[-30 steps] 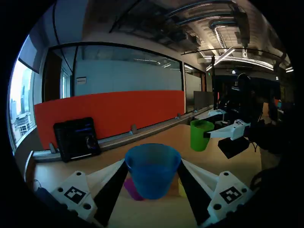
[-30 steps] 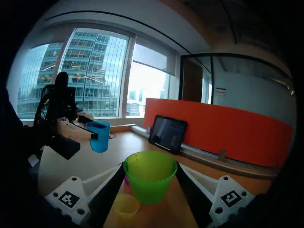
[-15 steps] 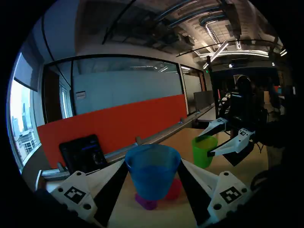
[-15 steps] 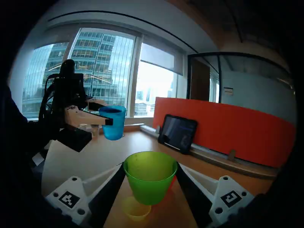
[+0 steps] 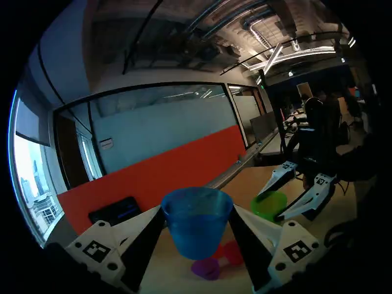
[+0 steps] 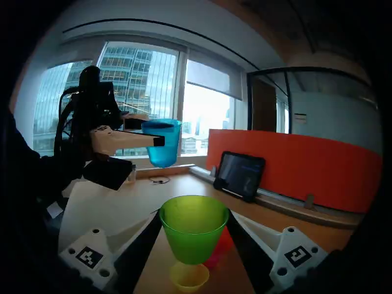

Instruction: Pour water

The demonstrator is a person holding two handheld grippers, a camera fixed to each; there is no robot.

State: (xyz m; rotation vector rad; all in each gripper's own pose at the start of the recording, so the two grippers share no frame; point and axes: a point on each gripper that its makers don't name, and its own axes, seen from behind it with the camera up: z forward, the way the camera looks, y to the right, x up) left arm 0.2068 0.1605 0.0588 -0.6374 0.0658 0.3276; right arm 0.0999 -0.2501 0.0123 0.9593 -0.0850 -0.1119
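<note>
In the left gripper view my left gripper point(image 5: 196, 223) is shut on a blue translucent cup point(image 5: 197, 221), held upright high above the table. To its right, lower down, the right gripper point(image 5: 286, 196) holds a green cup point(image 5: 268, 205). In the right gripper view my right gripper point(image 6: 194, 230) is shut on that green cup point(image 6: 194, 226), upright and open-topped. Up and to the left there, the left gripper point(image 6: 147, 141) carries the blue cup point(image 6: 162, 142), clearly higher than the green cup's rim. Whether either cup holds water I cannot tell.
Small cups lie on the wooden table point(image 6: 127, 206) below: purple point(image 5: 206, 268), red point(image 5: 230, 252) and yellow point(image 6: 189, 277). A dark tablet point(image 6: 240, 175) leans against the orange partition point(image 6: 313, 169). Windows stand at the back left. A person's dark sleeve point(image 6: 44, 176) is behind the left gripper.
The left gripper has risen with the blue cup and come closer to the right gripper. The green cup has lifted a little above the small cups.
</note>
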